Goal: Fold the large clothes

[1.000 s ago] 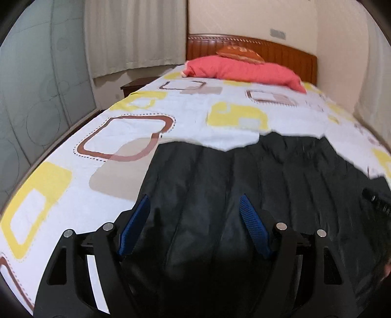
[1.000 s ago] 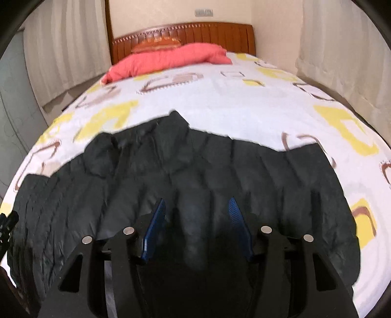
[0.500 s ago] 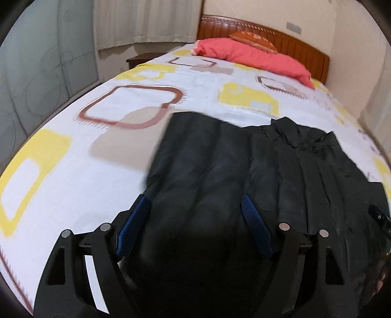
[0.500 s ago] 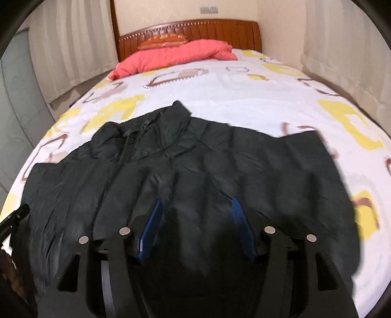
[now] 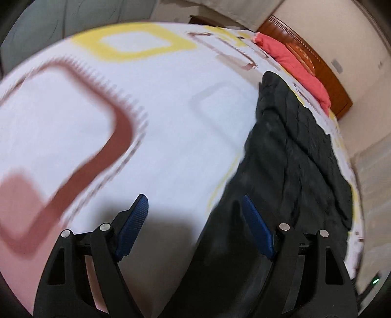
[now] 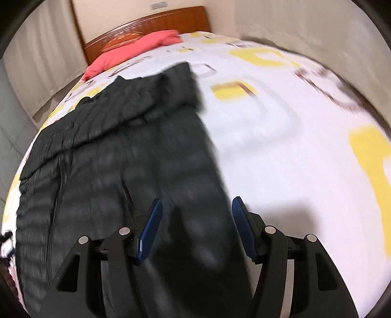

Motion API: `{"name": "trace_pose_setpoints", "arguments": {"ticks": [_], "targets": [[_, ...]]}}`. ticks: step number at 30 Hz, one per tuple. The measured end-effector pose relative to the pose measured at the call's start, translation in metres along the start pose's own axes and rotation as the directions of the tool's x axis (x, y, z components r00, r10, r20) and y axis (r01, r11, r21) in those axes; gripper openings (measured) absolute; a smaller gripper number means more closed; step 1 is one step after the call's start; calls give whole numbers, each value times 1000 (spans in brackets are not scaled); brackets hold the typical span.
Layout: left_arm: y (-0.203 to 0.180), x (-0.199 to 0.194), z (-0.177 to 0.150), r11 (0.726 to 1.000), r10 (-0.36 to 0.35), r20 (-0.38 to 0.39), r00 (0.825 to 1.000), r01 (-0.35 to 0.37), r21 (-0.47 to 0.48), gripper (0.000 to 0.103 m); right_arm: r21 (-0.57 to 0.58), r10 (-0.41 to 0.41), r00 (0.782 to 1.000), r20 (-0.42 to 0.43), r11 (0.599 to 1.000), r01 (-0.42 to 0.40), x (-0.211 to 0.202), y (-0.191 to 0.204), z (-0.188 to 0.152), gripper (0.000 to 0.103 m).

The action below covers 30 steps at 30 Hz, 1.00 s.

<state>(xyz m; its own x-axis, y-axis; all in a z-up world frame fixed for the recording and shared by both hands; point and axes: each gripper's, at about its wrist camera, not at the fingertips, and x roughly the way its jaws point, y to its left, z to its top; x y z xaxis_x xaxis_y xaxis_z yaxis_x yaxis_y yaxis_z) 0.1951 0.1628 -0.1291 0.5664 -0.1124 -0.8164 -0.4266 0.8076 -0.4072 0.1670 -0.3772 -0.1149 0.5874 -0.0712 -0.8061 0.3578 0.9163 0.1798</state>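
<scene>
Black quilted jacket (image 6: 117, 146) spread flat on bed (image 6: 281, 146), patterned sheet under it. Red pillow (image 6: 136, 49) by wooden headboard (image 6: 146, 22), well apart from jacket. Left claw (image 5: 193, 215) spread, empty, over jacket's edge. Right claw (image 6: 195, 217) has just been opening, spread above jacket edge, pads not pressing on it.

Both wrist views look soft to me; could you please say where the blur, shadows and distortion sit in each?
Left wrist view: the white patterned bedsheet smears most at left, the black quilted jacket is sharper, the left gripper stays crisp over its own shadow. Right wrist view: jacket and sheet streak sideways, worst at right; the right gripper is sharp. Fisheye bulges the bed in both.
</scene>
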Motion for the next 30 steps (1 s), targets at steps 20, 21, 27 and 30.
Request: {"name": "trace_pose_setpoints", "arguments": {"ticks": [20, 21, 27, 30], "targets": [[42, -52, -108, 914, -364, -32, 931, 350, -205, 75, 288, 358, 931, 70, 886, -363, -57, -51, -137, 59], [42, -50, -109, 911, -370, -32, 928, 356, -210, 73, 295, 362, 929, 79, 882, -368, -57, -50, -137, 58], [32, -37, -108, 913, -375, -38, 926, 361, -191, 64, 357, 434, 898, 73, 829, -430, -38, -51, -130, 29], [27, -40, -115, 924, -367, -55, 929, 357, -136, 44, 344, 448, 891, 73, 827, -445, -40, -51, -131, 19]]}}
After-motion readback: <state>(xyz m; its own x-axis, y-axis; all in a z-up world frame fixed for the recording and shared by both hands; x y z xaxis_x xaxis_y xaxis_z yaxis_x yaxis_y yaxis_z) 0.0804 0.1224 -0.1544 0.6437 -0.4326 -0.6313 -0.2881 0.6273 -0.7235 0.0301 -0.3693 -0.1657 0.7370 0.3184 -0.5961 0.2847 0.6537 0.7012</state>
